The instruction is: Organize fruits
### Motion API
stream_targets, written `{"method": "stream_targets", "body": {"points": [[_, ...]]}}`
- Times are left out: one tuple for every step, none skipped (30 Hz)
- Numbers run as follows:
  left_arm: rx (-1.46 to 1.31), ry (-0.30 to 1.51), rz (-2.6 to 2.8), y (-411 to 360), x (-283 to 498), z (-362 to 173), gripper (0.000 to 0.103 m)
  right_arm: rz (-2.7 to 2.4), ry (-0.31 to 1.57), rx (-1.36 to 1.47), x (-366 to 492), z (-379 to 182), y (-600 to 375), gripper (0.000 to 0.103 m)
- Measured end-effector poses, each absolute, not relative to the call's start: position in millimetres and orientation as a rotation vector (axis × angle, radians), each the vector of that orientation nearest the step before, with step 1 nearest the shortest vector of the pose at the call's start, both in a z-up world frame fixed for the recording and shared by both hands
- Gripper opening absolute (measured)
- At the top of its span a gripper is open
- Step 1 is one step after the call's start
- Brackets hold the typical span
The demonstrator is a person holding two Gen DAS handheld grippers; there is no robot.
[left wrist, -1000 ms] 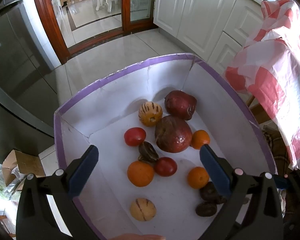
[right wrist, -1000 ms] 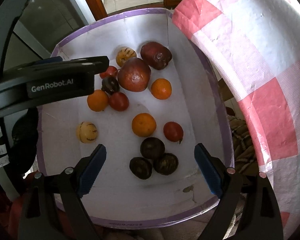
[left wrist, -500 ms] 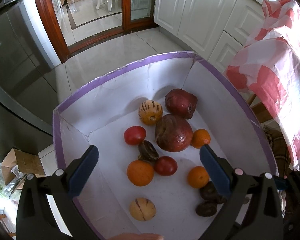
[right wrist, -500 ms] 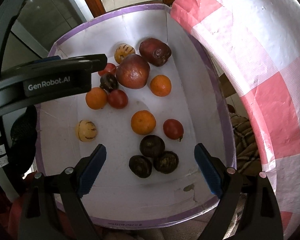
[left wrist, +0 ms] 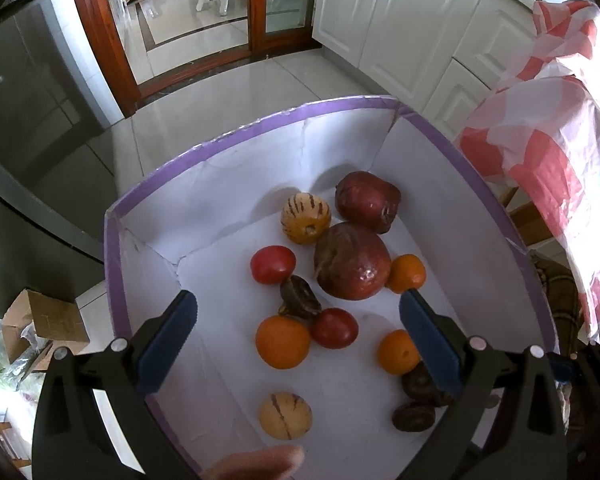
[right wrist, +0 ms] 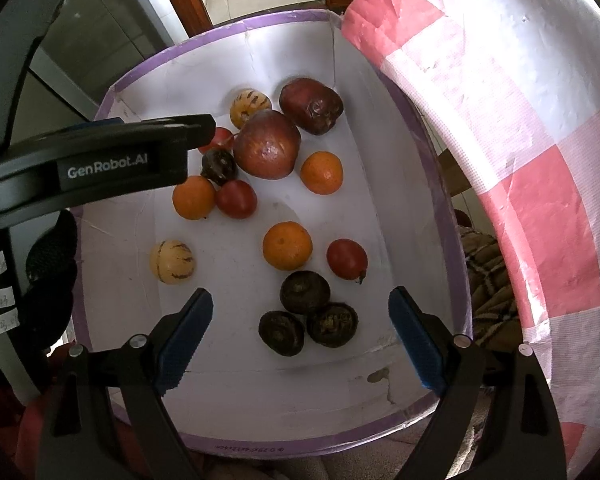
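A white box with a purple rim holds loose fruit: two dark red pomegranates, several oranges, red tomatoes, two striped yellow melons and dark passion fruits. My left gripper is open and empty above the box's near side. My right gripper is open and empty above the three dark fruits. The left gripper's arm crosses the right wrist view.
A red-and-white checked cloth hangs over the table just right of the box. White cabinets and a wooden door frame stand beyond on the tiled floor. A cardboard box lies at the left. A fingertip shows at the bottom edge.
Both grippers have drifted only slightly over the box. No fruit has moved and both stay open.
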State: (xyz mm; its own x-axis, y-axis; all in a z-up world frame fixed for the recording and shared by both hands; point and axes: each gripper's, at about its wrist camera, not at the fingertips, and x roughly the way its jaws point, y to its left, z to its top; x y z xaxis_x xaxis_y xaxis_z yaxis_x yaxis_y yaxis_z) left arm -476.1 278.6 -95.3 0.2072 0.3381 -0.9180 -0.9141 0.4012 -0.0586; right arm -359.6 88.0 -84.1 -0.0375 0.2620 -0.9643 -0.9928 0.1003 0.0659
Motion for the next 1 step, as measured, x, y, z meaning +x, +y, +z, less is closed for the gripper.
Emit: {"method": "stream_targets", "body": {"points": [[-0.715, 0.997, 0.983, 278.8, -476.1, -95.1, 0.101, 1.281, 1.1, -0.911, -359.5, -84.2, 87.3, 0.087]]}}
